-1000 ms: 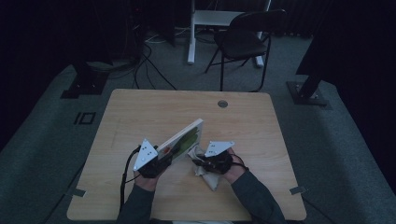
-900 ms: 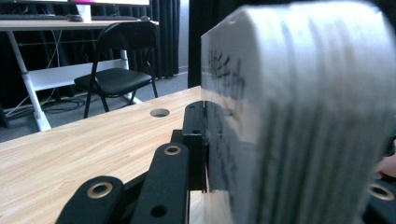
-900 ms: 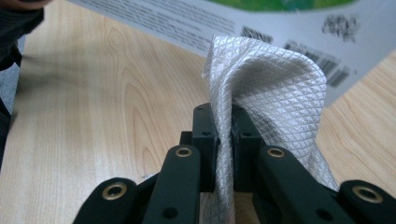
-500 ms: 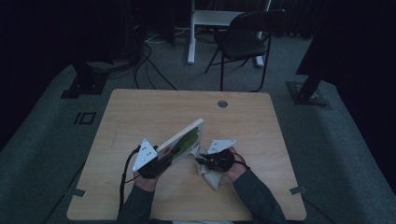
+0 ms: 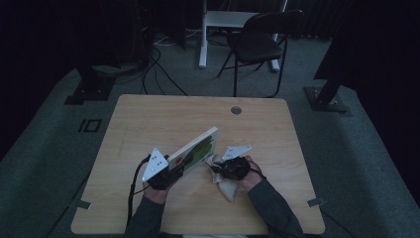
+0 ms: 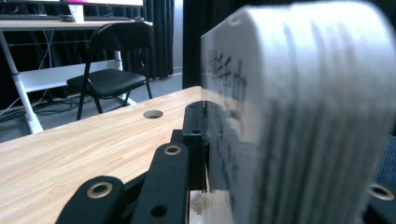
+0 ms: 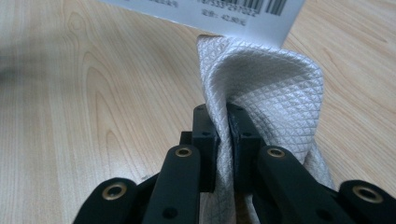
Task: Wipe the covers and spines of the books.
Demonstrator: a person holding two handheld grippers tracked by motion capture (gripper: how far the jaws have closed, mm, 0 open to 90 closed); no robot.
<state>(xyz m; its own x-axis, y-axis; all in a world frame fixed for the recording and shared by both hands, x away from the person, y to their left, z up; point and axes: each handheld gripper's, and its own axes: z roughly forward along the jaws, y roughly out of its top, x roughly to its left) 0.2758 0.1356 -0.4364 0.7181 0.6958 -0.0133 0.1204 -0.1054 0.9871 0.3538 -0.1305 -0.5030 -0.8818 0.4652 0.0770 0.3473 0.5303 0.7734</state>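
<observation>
We hold a claw in each hand over the wooden desk [image 5: 148, 124]. Our left claw [image 5: 179, 166] is shut tight on a book [image 5: 195, 151]. The book is thick and white, with a green picture on its cover. It is lifted off the desk and tilted, with its far end higher, pointing away from us and to the right. In the left gripper view the book [image 6: 299, 116] sits right against the black jaw, big and blurry, with dark writing on its side.

Our right claw [image 5: 220, 167] is shut on a cloth [image 5: 229, 187]. The cloth is pale and cream coloured. Part of it lies on the desk near our right hand, just beside the low end of the book. In the right gripper view the cloth [image 7: 271, 84] has a tiny diamond pattern. It is folded over and pinched between the two black jaws. The fold touches the white edge of the book [image 7: 210, 14], where we see a barcode.

A black chair [image 5: 257, 42] stands on the floor well behind the desk. A small round hole [image 5: 236, 110] is in the desk near its far edge.
</observation>
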